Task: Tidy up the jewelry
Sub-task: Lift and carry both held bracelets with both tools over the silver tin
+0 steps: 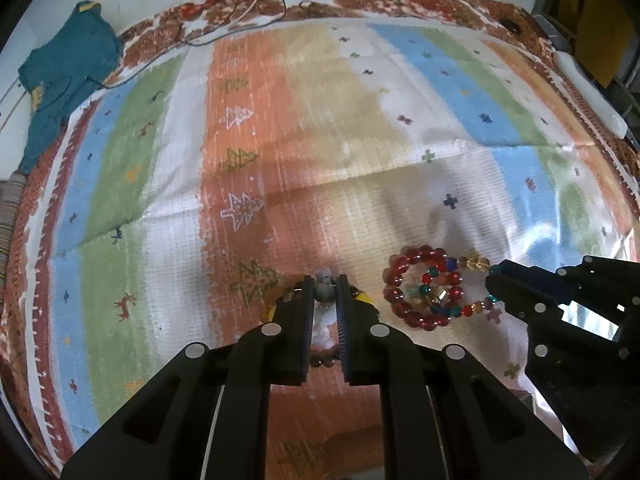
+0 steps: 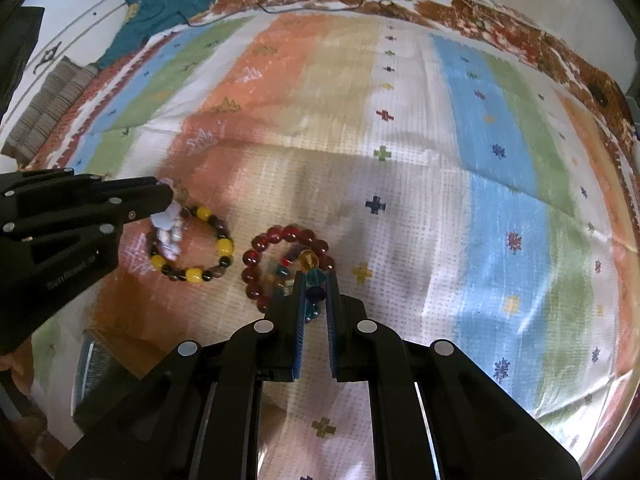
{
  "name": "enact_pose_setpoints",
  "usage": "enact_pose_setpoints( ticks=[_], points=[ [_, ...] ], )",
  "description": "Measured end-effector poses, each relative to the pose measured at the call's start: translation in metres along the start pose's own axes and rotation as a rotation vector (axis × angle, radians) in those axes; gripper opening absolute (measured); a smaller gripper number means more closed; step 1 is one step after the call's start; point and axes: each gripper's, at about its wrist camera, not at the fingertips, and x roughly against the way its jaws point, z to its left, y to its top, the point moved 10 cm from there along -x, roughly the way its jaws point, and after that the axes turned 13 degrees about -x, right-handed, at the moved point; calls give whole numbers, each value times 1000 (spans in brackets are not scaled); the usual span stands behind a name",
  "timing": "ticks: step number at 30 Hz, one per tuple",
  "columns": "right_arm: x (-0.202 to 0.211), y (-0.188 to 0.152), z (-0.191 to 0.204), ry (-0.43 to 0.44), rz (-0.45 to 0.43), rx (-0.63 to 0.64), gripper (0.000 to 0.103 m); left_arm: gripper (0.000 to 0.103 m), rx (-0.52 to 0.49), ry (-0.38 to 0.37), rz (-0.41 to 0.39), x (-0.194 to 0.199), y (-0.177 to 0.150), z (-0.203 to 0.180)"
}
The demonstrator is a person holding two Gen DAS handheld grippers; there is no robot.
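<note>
A red bead bracelet (image 1: 394,286) (image 2: 260,248) lies on the striped cloth with a multicolour bead bracelet (image 1: 436,294) (image 2: 306,260) coiled in and over it. My right gripper (image 2: 315,280) (image 1: 494,274) is shut on the multicolour bracelet's teal and blue beads. To the left lies a yellow-and-dark bead bracelet (image 2: 216,248) (image 1: 366,298) with a pale lilac-white bracelet (image 2: 168,232) across it. My left gripper (image 1: 325,286) (image 2: 170,196) is shut on a grey bead of the pale bracelet (image 1: 325,294).
The striped cloth (image 1: 320,120) covers the table. A teal cloth (image 1: 64,76) and thin cables (image 1: 240,12) lie at the far left edge. A striped pad (image 2: 52,108) sits at the left. A clear box (image 2: 100,376) stands near the front left.
</note>
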Motion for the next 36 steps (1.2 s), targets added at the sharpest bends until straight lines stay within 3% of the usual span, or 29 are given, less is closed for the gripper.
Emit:
enact_pose_setpoints(
  ticks=[23, 36],
  points=[
    [59, -8, 19, 86, -110, -3, 10, 10, -15, 2, -121, 76, -8, -17],
    [94, -14, 26, 71, -211, 30, 10, 10, -7, -13, -184, 111, -21, -26]
  ],
)
